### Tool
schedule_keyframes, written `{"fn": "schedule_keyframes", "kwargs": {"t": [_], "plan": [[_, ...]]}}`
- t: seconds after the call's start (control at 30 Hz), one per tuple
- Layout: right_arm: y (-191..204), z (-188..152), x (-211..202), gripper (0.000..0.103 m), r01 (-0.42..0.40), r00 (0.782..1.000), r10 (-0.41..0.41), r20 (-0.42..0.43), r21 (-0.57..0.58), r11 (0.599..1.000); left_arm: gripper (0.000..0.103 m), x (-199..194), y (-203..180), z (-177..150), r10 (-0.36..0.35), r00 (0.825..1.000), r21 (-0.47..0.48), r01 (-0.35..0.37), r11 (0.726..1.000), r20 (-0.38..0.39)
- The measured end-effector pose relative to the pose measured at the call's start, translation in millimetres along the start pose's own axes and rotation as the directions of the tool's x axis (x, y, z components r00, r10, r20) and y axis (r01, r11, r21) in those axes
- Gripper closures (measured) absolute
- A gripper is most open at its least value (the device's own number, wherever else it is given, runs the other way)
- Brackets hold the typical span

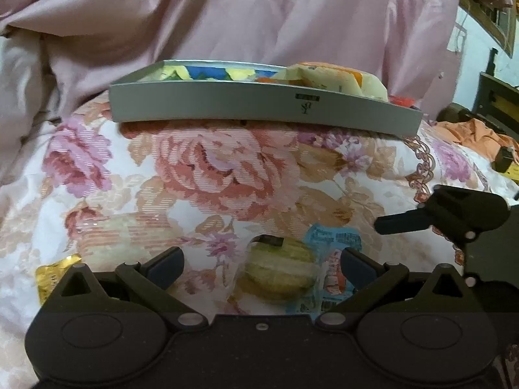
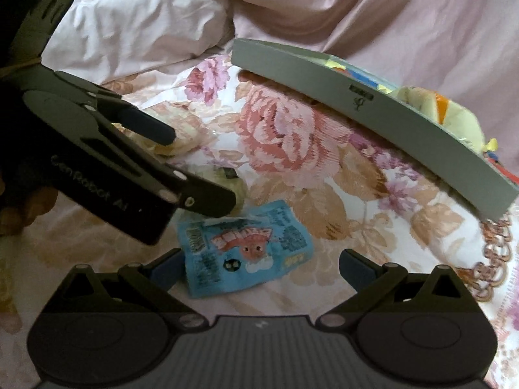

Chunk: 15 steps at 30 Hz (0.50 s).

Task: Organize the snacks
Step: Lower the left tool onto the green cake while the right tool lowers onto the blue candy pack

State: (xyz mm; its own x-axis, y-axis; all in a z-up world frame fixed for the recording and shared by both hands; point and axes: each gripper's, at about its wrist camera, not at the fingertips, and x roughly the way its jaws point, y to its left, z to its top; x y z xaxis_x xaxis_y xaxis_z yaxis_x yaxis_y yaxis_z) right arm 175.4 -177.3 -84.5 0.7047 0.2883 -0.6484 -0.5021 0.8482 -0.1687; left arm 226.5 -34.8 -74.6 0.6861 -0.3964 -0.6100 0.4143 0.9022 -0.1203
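My left gripper is open low over the floral bedspread, its jaws either side of a round yellow-green wrapped cake. A blue snack packet lies just right of that cake. From the right wrist view the left gripper angles down over the cake, which it mostly hides. My right gripper is open too, with the blue packet lying flat between its fingers, untouched. A grey shallow box farther back holds several wrapped snacks. One of the right gripper's fingers shows at the right edge.
A clear-wrapped pale snack and a gold wrapper lie on the bedspread at left. Rumpled pink bedding rises behind the box. Dark furniture and orange cloth sit at far right. A hand holds the left gripper.
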Motion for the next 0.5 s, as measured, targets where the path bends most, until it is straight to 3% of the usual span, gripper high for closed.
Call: {"fn": "schedule_keyframes", "kwargs": {"t": [0.27,0.4,0.5], "plan": [[-2.8,0.2,8.6,0.0,-0.037,0.999,0.037,-0.004,-0.018,0.999,0.001,12.4,0.4,0.3,-0.069,0.997,0.027,0.07,0.997,-0.035],[-3.1,1.1,11.4,0.0,-0.039,0.999,0.04,0.005,-0.026,0.999,0.017,16.5,3.2,1.4,-0.079,0.995,0.013,0.08,0.997,-0.062],[-2.2,1.9,14.1,0.0,-0.041,0.999,0.042,0.014,-0.04,0.998,0.022,19.1,5.1,-0.1,-0.071,0.994,0.003,0.071,0.997,-0.082]]}}
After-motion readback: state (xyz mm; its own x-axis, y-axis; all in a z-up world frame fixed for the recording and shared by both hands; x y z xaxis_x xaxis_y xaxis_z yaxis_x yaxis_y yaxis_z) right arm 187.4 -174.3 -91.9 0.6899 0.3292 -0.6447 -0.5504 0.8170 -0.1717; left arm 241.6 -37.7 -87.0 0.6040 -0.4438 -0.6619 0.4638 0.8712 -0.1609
